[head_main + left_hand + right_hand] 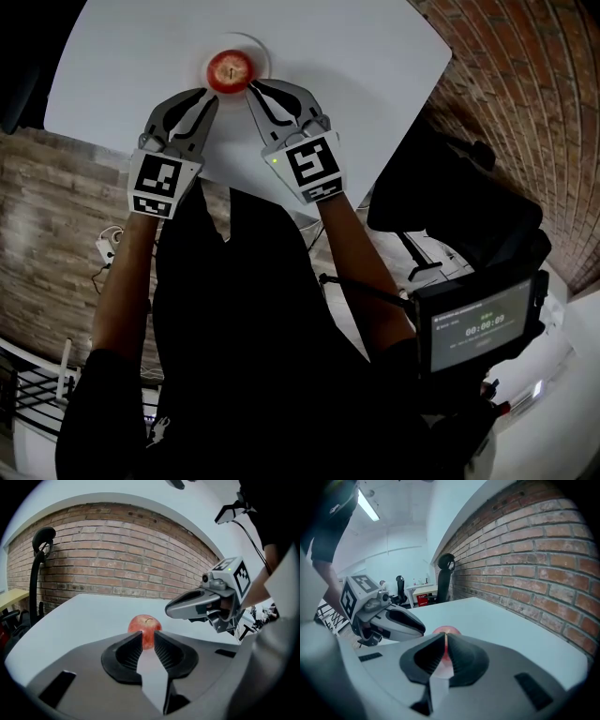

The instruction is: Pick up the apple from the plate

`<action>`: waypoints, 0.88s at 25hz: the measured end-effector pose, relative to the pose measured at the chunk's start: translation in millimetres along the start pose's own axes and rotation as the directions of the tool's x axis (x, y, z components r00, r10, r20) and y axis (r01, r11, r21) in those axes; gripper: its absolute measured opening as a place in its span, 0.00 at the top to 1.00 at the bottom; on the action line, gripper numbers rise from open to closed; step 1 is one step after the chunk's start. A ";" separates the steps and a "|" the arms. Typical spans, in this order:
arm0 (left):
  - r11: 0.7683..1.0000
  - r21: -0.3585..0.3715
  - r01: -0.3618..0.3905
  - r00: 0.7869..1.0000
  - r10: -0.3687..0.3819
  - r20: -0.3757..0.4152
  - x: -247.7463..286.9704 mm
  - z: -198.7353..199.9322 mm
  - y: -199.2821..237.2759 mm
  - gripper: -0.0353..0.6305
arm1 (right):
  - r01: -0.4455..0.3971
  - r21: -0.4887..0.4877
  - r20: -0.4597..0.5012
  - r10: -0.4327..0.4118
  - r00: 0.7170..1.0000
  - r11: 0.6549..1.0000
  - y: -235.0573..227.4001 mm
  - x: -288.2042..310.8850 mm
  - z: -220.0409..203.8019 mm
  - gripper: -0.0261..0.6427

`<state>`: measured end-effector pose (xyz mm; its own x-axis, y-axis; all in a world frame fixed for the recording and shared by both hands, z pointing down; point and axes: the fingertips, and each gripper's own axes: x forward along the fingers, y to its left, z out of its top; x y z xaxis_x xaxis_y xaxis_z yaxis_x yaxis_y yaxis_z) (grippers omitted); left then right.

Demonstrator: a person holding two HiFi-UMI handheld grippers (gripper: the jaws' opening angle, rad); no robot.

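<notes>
Head view: dark torso (pixel 225 319) nearest. Apple (pixel 230 70) sits on plate (pixel 262 52) on white table (pixel 366 56), with left gripper (pixel 212 96) and right gripper (pixel 253 88) tips just beside it, one each side. Left gripper view: jaws slightly apart, gripping nothing, apple just beyond the gap. Right gripper view: jaws closed at the tips, empty, apple behind them.

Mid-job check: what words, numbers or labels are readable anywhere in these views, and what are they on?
No text reads clearly enough to quote.
The screen, lower right in the head view: light digits like a timer, too blurred to read.
The left marker cube and the right marker cube: black-and-white square patterns, no letters.
The red box, far back in the right gripper view: white label, too small to read.
The apple and the plate: no print visible.
</notes>
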<state>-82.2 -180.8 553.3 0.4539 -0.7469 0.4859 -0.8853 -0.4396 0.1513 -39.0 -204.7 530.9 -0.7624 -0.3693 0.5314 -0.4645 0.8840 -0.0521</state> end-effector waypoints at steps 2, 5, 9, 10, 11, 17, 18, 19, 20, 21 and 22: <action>1.000 0.003 -0.004 1.000 0.004 -0.003 1.3 -1.3 0.2 0.83 | 0.001 -0.002 -0.002 -0.001 1.000 1.000 0.0 -0.7 -1.0 0.96; 1.000 0.018 -0.014 1.000 0.014 -0.010 3.9 -3.2 1.4 0.77 | 0.003 -0.009 -0.001 -0.003 1.000 1.000 -1.1 -1.2 -1.0 0.96; 0.998 0.042 -0.037 0.999 0.038 -0.015 6.1 -5.4 1.9 0.66 | 0.004 -0.010 0.003 -0.004 1.000 1.000 -1.9 -2.7 -0.3 0.96; 0.998 0.047 -0.041 0.999 0.042 -0.014 7.0 -5.8 1.8 0.63 | 0.004 -0.010 0.004 -0.004 1.000 1.000 -1.8 -3.0 -0.2 0.95; 0.998 0.053 -0.044 0.999 0.044 -0.014 8.2 -5.9 1.5 0.60 | 0.004 -0.010 0.005 -0.004 1.000 1.000 -2.0 -3.2 -0.1 0.96; 0.995 0.082 -0.052 0.998 0.054 -0.017 17.4 -5.2 0.0 0.49 | 0.008 -0.013 0.008 -0.008 1.000 1.000 -4.3 -5.6 0.2 0.95; 0.995 0.087 -0.053 0.998 0.055 -0.019 18.8 -5.4 -0.2 0.47 | 0.008 -0.013 0.008 -0.008 1.000 1.000 -4.7 -6.1 0.2 0.95; 0.994 0.091 -0.052 0.998 0.054 -0.021 20.1 -5.8 -0.4 0.45 | 0.009 -0.013 0.008 -0.009 1.000 1.000 -5.1 -6.5 0.1 0.95; 0.994 0.095 -0.052 0.998 0.054 -0.024 21.4 -6.6 -0.4 0.44 | 0.011 -0.013 0.008 -0.010 1.000 1.000 -5.5 -6.8 0.0 0.96; 0.994 0.096 -0.052 0.998 0.054 -0.025 22.4 -7.4 -0.2 0.42 | 0.012 -0.013 0.008 -0.011 1.000 1.000 -5.9 -7.0 -0.2 0.95; 0.994 0.097 -0.053 0.998 0.056 -0.027 23.2 -8.3 0.2 0.40 | 0.012 -0.014 0.008 -0.012 1.000 1.000 -6.0 -7.0 -0.4 0.95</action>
<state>-72.7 -194.1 571.8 0.4010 -0.7564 0.5167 -0.8941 -0.4460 0.0409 -30.7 -207.3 527.8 -0.7600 -0.3823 0.5255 -0.4678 0.8832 -0.0341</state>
